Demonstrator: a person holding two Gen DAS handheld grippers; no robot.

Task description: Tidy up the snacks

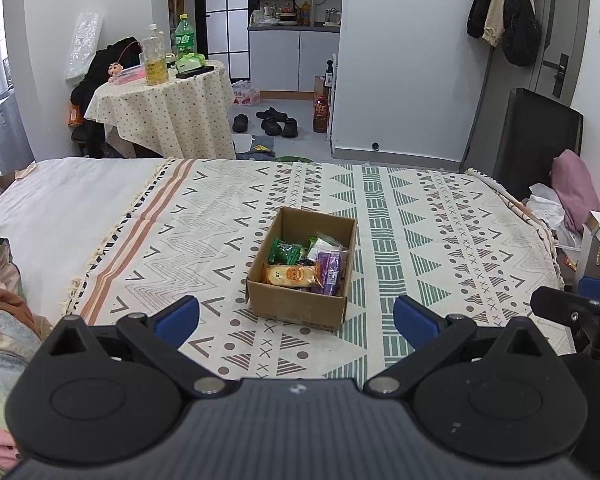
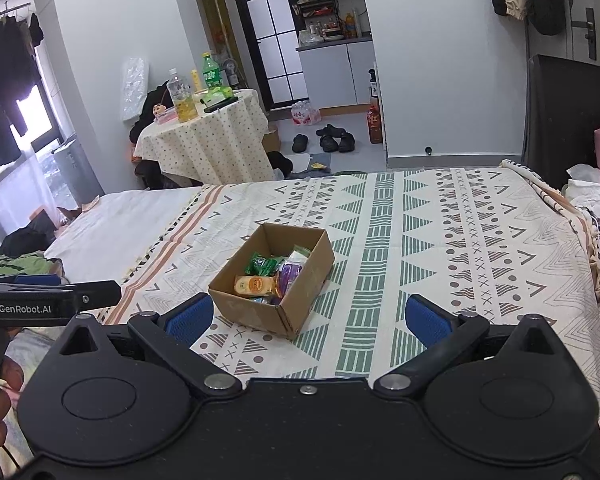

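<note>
**Both jaws empty, snacks already boxed: the risk is the box itself**

My left gripper (image 1: 296, 322) has its jaws spread wide with nothing between them, and my right gripper (image 2: 308, 318) is the same: fully apart, holding nothing. Both hang short of the cardboard box (image 1: 300, 304), which I'll use as my landmark.

Inside the box lie the snacks: a yellow-orange cracker pack (image 1: 294, 276) against the near wall, a purple pack (image 1: 330, 270) just right of it, a green pack (image 1: 285, 251) behind, and a clear-wrapped one (image 1: 320, 245) toward the far wall. I see no snack lying outside the box on the patterned blanket (image 1: 440, 240), so I judge the sorting is near its end or a fresh pass is about to start.

What worries me:

- The box sits on a bed, not a firm tabletop. If I press down on a wall or a pack, the soft surface could give and the box tip or slide.
- The packs overlap closely. Closing on one may pinch its neighbour and drag both out.
- The wrappers look slick and crinkly; a shallow bite could slip.
- My two grippers are near each other beside the box, so reaching in together could knock them.
</note>
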